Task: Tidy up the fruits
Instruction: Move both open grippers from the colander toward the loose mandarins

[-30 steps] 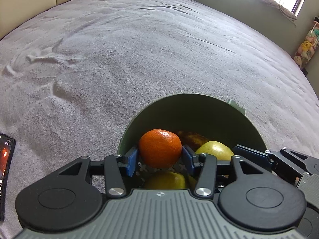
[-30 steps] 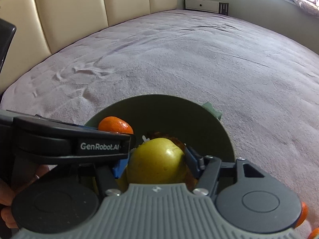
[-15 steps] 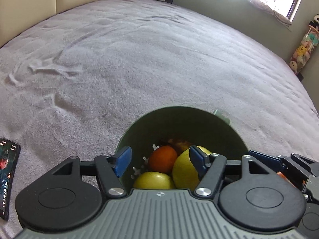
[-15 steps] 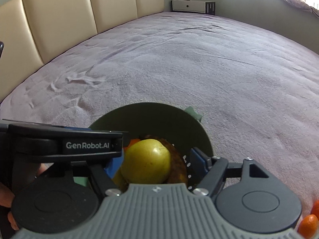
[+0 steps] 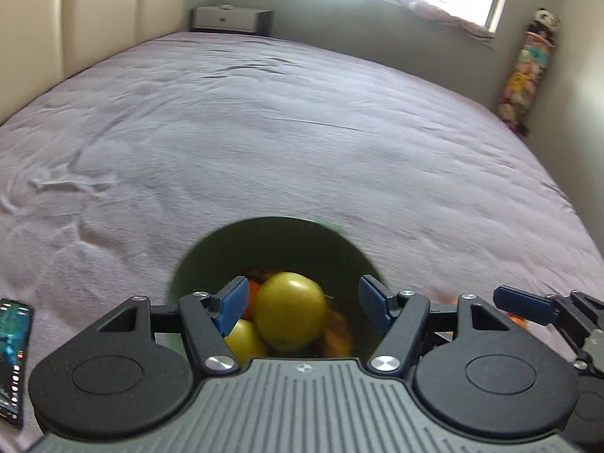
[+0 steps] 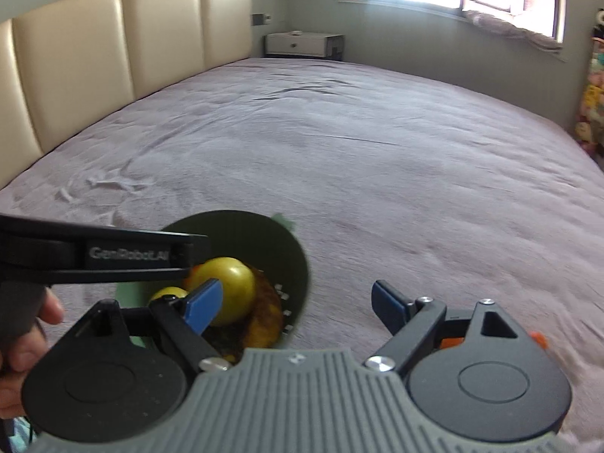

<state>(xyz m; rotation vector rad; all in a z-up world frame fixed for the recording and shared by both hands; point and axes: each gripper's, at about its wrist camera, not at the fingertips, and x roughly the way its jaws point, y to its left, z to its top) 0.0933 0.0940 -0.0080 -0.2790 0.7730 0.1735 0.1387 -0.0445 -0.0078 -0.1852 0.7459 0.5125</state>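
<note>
left gripper [image 5: 302,307]: fingers spread wide, nothing pinched, hanging right over the bowl
right gripper [image 6: 296,304]: fingers apart too, empty, off to the bowl's right side
bowl [image 5: 271,241]: dark green, sitting on the bed [image 5: 264,132] near its front edge
fruit: big yellow-green apple [image 5: 290,315] on top, smaller yellow one [image 5: 243,341] and an orange [image 5: 251,298] tucked beside it
phone [image 5: 13,358]: lying at the bed's left edge
</note>
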